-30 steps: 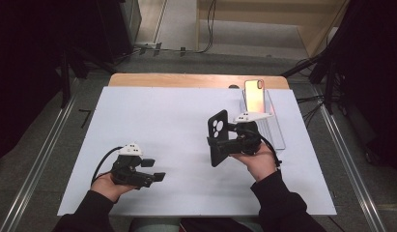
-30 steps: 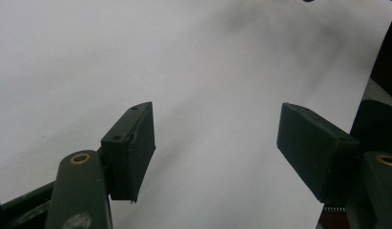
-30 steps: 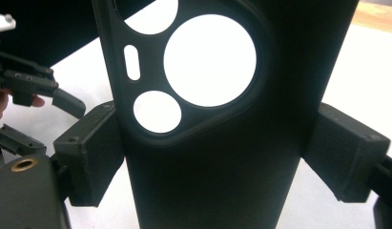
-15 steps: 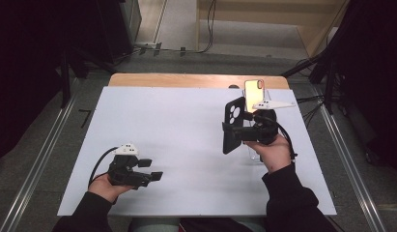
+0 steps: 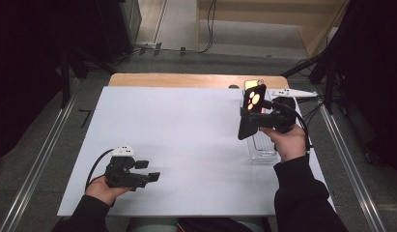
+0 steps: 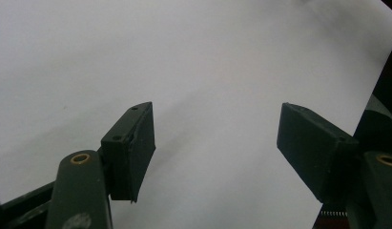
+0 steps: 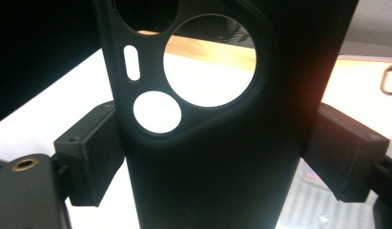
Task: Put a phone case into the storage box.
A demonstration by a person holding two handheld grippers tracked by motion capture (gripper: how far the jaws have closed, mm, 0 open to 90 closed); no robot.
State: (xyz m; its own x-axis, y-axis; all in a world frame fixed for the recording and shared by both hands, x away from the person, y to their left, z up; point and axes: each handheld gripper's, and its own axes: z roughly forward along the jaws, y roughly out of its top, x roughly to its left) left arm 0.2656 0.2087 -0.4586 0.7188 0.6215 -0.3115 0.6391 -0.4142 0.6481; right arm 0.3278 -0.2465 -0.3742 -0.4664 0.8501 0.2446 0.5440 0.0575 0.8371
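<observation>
The white table sheet gives you open room across the centre and the upper left of the frame. At the right side, the clear tray and the phone standing near the far edge block the way, close to the raised black phone case.

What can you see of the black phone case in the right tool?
The phone case is matte black and looks like soft plastic or rubber. It is empty: the table shows through its camera cutouts, one large round hole, a smaller round one and a narrow slot. The right tool grips it by its two long edges, a pad on each side. It is held upright in the air, cutouts at the top, above the clear tray near the table's far right, touching nothing else.
</observation>
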